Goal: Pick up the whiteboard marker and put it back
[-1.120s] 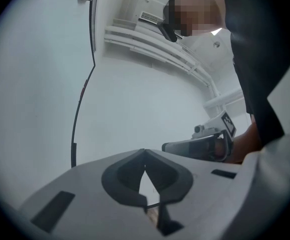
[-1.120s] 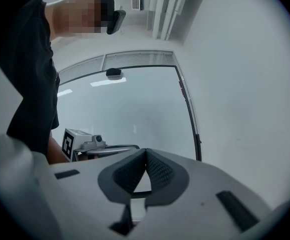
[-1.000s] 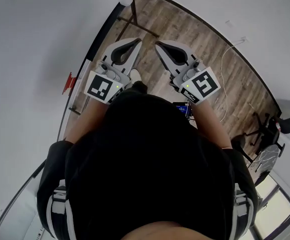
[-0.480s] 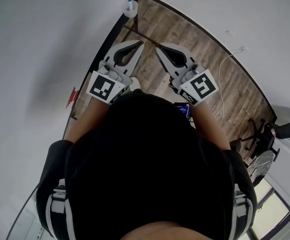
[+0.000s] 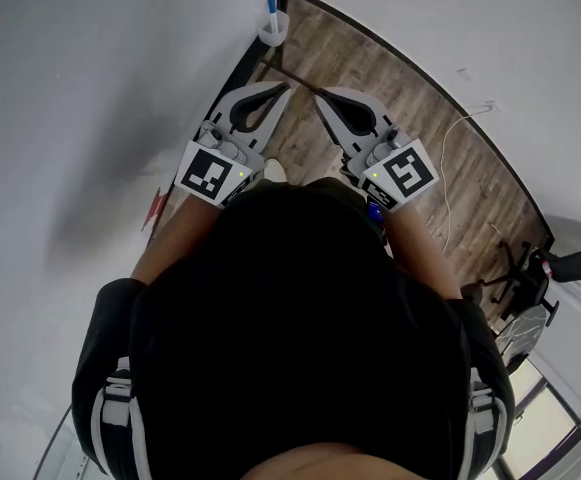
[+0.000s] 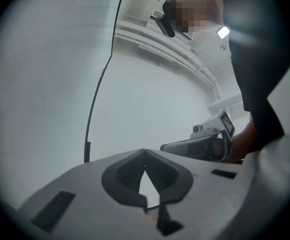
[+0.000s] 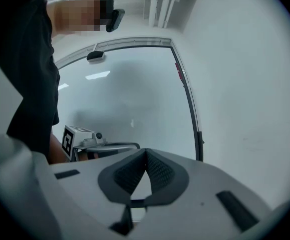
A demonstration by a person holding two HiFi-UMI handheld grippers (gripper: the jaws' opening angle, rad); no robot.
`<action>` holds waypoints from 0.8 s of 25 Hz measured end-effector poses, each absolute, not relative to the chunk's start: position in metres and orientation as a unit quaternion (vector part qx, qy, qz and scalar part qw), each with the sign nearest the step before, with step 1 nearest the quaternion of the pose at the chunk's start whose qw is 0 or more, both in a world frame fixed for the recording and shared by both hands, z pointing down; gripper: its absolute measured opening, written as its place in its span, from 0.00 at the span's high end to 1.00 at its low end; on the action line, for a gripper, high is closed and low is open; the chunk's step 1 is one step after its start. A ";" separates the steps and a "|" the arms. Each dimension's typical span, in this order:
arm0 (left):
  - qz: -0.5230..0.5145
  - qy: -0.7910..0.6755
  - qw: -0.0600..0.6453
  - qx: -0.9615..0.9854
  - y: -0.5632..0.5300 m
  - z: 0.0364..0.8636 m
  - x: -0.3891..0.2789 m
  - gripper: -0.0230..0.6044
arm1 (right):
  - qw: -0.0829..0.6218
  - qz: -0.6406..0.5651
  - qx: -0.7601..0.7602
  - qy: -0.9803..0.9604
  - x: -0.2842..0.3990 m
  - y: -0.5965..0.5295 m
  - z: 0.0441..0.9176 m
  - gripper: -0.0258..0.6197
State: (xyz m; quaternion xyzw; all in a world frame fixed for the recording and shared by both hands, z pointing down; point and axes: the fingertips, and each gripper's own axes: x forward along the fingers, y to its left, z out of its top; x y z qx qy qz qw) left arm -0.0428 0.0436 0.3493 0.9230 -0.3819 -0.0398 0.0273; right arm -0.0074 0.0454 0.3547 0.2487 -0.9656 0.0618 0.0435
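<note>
Two hand-held grippers are showing: the left gripper (image 5: 284, 88) and the right gripper (image 5: 318, 93). Each is carrying one marker cube, the left cube (image 5: 210, 173) and the right cube (image 5: 402, 173). Both grippers are pointing forward, roughly level and side by side, with the tips angling toward each other, near but apart. The person's two forearms are reaching forward behind the cubes. In the left gripper view the jaws are meeting at the tips with nothing between them, and the right gripper view is showing the same closed, empty state. One whiteboard marker (image 5: 269, 9), blue-capped, is standing upright in one small white cup (image 5: 274, 34), ahead of the left gripper's tip and apart from it. One whiteboard (image 5: 60, 118) is running along the left gripper's outer side. One white cable (image 5: 460, 118) is lying on the wooden floor (image 5: 370, 58) beyond the right gripper's outer side.
</note>
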 end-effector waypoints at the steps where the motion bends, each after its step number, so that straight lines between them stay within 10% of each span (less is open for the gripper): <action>1: -0.036 -0.383 0.028 0.923 0.042 0.351 -0.045 0.96 | 0.044 0.064 0.248 -0.966 -0.009 0.044 0.355 0.96; 20: -0.031 -0.434 0.036 0.900 -0.007 0.354 -0.069 0.96 | 0.046 0.060 0.214 -0.974 -0.020 -0.027 0.357 0.96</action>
